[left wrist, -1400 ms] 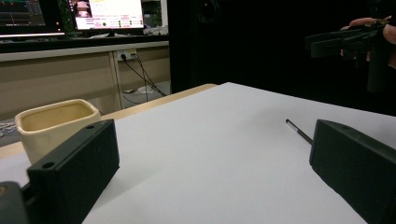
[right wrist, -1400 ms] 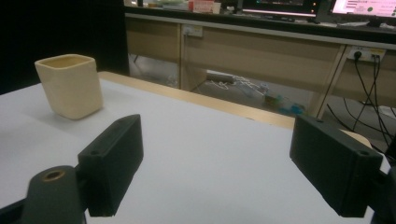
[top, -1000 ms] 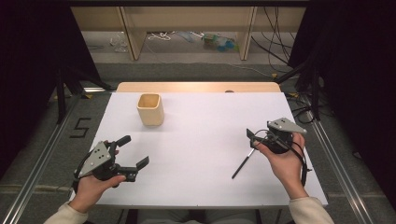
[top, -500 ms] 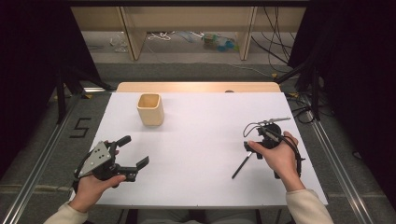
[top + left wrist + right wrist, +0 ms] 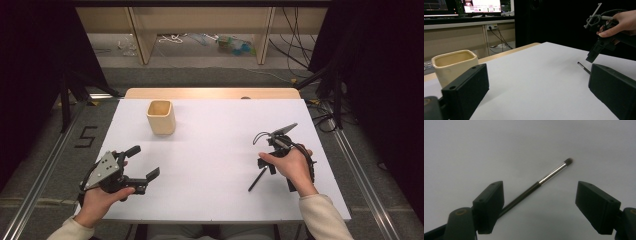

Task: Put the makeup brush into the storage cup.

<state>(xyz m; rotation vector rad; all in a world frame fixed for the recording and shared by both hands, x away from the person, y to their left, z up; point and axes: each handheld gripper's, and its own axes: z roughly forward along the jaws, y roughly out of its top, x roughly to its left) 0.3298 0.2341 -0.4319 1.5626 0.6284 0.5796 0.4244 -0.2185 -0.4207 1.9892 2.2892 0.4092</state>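
Hovering just above the white desk [image 5: 215,145], the right hand-held gripper [image 5: 266,167] is pointing its jaws down at a slim black brush [image 5: 541,180], which is lying flat on the desk's right half. Its jaws are standing spread and have just been closing a little; the brush is running aslant between them, untouched, its handle passing behind one jaw and its silver ferrule and dark tip lying in the gap. In the high view the brush [image 5: 257,180] is showing beside the person's right hand [image 5: 292,167]. Near the desk's front left corner, the left hand-held gripper [image 5: 142,162] is resting low in the left hand [image 5: 100,200], jaws spread with nothing between them. Farther off, a cream square cup [image 5: 161,117] is standing upright toward the far left of the desk, well apart from the brush.
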